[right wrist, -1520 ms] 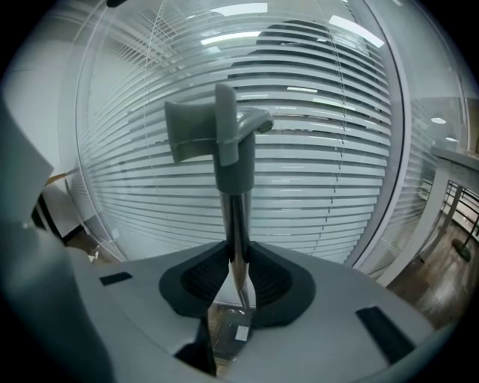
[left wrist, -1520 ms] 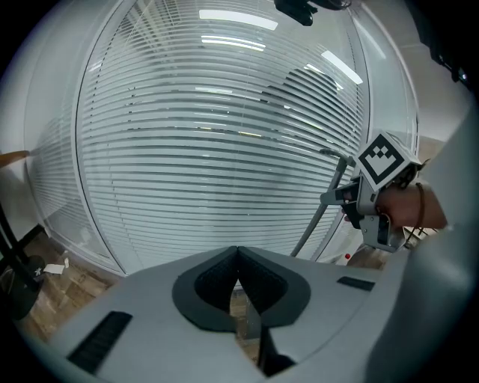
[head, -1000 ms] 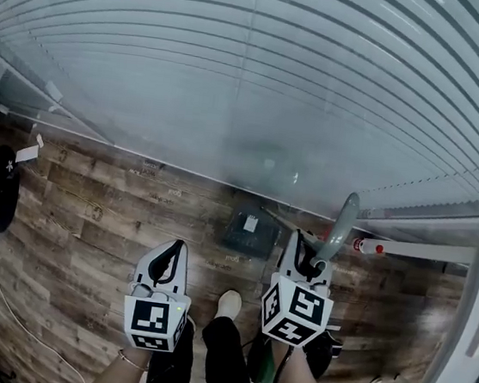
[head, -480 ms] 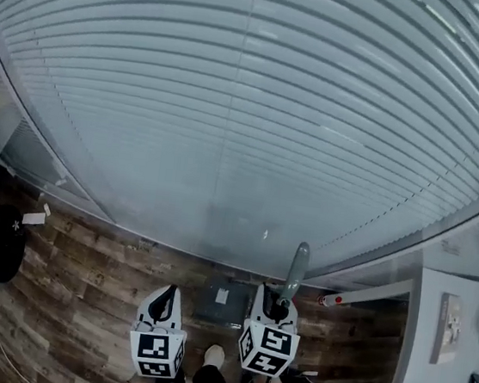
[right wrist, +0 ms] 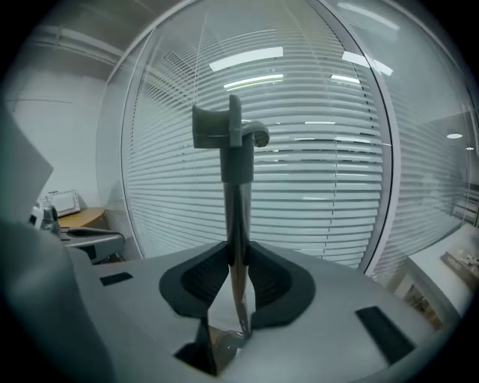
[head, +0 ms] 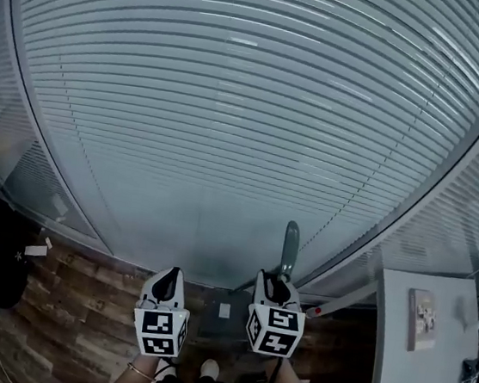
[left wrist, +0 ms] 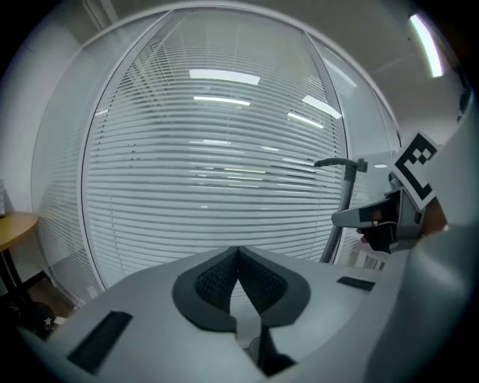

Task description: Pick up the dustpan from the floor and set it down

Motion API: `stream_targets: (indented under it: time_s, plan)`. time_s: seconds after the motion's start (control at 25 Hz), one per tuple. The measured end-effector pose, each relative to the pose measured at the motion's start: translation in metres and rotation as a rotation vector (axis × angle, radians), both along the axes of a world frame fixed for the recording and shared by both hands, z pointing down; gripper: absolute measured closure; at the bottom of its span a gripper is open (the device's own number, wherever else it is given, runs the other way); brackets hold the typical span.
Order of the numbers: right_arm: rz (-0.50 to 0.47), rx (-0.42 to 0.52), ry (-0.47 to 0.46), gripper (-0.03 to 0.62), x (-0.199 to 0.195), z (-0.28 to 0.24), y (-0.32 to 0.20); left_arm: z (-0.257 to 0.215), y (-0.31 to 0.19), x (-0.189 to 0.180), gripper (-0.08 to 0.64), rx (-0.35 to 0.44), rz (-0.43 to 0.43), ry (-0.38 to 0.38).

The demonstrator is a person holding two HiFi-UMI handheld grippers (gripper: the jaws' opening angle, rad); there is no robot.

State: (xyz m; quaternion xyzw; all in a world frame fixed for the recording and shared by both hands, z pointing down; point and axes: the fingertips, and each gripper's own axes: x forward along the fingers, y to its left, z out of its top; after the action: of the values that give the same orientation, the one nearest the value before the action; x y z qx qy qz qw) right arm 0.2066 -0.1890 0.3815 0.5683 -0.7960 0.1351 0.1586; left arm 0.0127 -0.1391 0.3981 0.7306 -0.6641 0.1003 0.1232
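Right gripper view: dustpan handle point(right wrist: 238, 179) upright between right gripper point(right wrist: 238, 250) jaws, seemingly clamped.

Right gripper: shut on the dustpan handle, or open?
Shut on it: the right gripper has its jaws pressed against both sides of the upright dustpan handle.

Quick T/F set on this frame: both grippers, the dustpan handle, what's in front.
1. The right gripper is clamped on the handle. True.
2. The left gripper grips the handle too. False: its jaws are together with nothing between them.
3. The handle stands about upright in the right gripper view. True.
4. A brick wall is ahead. False: blinds fill the view ahead.
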Motion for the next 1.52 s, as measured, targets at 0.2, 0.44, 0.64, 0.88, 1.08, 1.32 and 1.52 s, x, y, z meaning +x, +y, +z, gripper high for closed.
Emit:
stream_targets:
  time_s: [0.2, 0.44, 0.64, 0.88, 1.08, 1.32, 1.52]
  plan:
    - [-0.01, 0.033, 0.019, 0.494, 0.012, -0.021, -0.002, -0.025, -0.005, 0.014, 0.543, 0.043, 0.014, -0.017]
    - [-0.001, 0.044, 0.027, 0.494, 0.031, -0.026, 0.003, -0.027, -0.001, 0.023, 0.543, 0.042, -0.001, -0.029]
    - [-0.023, 0.037, 0.029, 0.494, 0.017, -0.021, 0.0, -0.029, -0.003, 0.008, 0.543, 0.044, -0.029, -0.042]
    - [-0.029, 0.042, 0.027, 0.494, -0.009, -0.022, 0.004, -0.035, -0.002, -0.014, 0.543, 0.061, -0.024, -0.026]
    - [0.016, 0.049, 0.006, 0.494, -0.04, -0.027, 0.007, -0.041, -0.001, -0.048, 0.543, 0.092, 0.014, -0.016]
    - [0.114, 0.076, 0.004, 0.494, -0.09, -0.037, 0.008, -0.057, -0.001, -0.121, 0.543, 0.125, 0.07, -0.031]
    - [0.172, 0.112, -0.005, 0.494, -0.131, -0.055, 0.009, -0.067, 0.003, -0.188, 0.543, 0.134, 0.075, -0.034]
